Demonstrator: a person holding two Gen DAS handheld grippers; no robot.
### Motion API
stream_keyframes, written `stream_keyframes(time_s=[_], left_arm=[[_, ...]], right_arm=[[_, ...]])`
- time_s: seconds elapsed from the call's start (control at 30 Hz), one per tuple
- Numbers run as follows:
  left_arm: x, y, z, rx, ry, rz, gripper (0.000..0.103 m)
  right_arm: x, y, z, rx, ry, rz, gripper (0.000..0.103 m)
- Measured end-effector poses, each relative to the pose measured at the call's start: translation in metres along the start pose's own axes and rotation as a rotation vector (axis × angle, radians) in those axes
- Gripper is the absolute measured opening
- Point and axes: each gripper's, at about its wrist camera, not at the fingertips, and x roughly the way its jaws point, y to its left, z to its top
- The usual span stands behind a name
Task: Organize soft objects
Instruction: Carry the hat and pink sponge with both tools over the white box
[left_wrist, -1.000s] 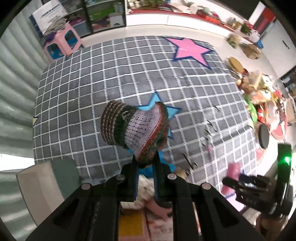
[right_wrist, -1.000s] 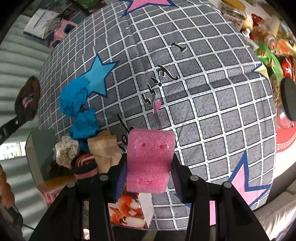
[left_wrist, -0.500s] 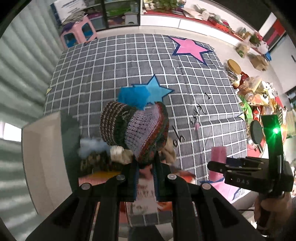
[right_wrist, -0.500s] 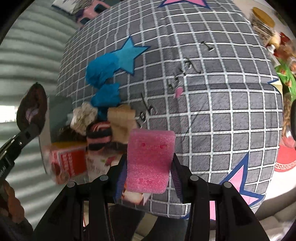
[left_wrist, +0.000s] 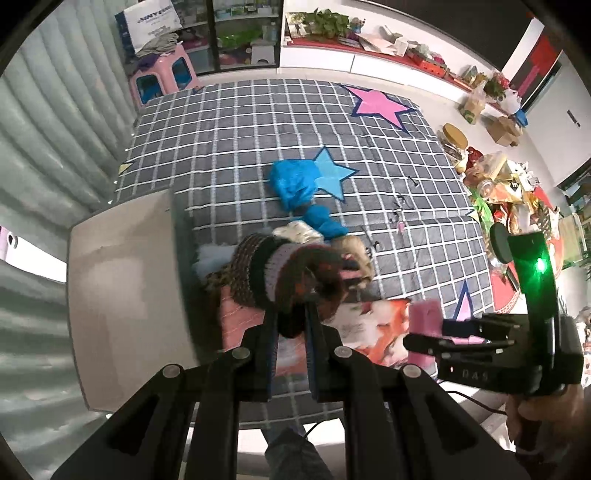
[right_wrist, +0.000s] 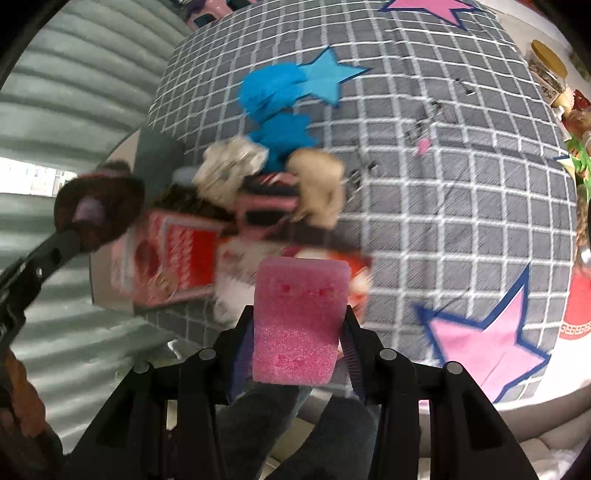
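Observation:
My left gripper (left_wrist: 290, 317) is shut on a striped knitted hat (left_wrist: 284, 273), held above the near edge of the grey checked table cover (left_wrist: 258, 122). The hat also shows at the left of the right wrist view (right_wrist: 98, 208). My right gripper (right_wrist: 299, 325) is shut on a pink foam sponge (right_wrist: 299, 317), seen too in the left wrist view (left_wrist: 424, 325). On the cover lies a pile of soft things: blue cloth (left_wrist: 295, 184), a beige plush (right_wrist: 317, 192), a pale spotted cloth (right_wrist: 229, 170).
An open grey box (left_wrist: 125, 280) stands at the table's left near corner. Red and pink cartons (right_wrist: 170, 258) lie by the pile. Jars and snack packets (left_wrist: 495, 184) crowd the right side. A pink stool (left_wrist: 162, 77) stands beyond the table.
Both grippers have pulled back and up from the table, each still holding its object. The pile, the cartons and the grey box now sit further ahead in view.

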Motion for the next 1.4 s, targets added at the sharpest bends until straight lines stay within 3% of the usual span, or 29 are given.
stream_keyframes(time_s=[0.3,0.57,0.97,1.4], left_arm=[[-0.018,0.05,-0.021,-0.051,-0.051,-0.049,0.014],[-0.038,0.1,-0.034,-0.141,-0.093,-0.009,0.014],[-0.041,0.163,-0.074,-0.285,-0.08,0.061,0.014],[-0.018,0.197,-0.1,-0.376,-0.012,0.128,0.014]], right_arm=[[0.001,0.062,-0.016,-0.037,-0.044,-0.029,0.046],[-0.013,0.113,-0.007,-0.133,-0.091,-0.031,0.046],[0.007,0.197,0.006,-0.326,-0.05,-0.018,0.046],[0.044,0.256,0.015,-0.447,0.013,-0.025,0.046]])
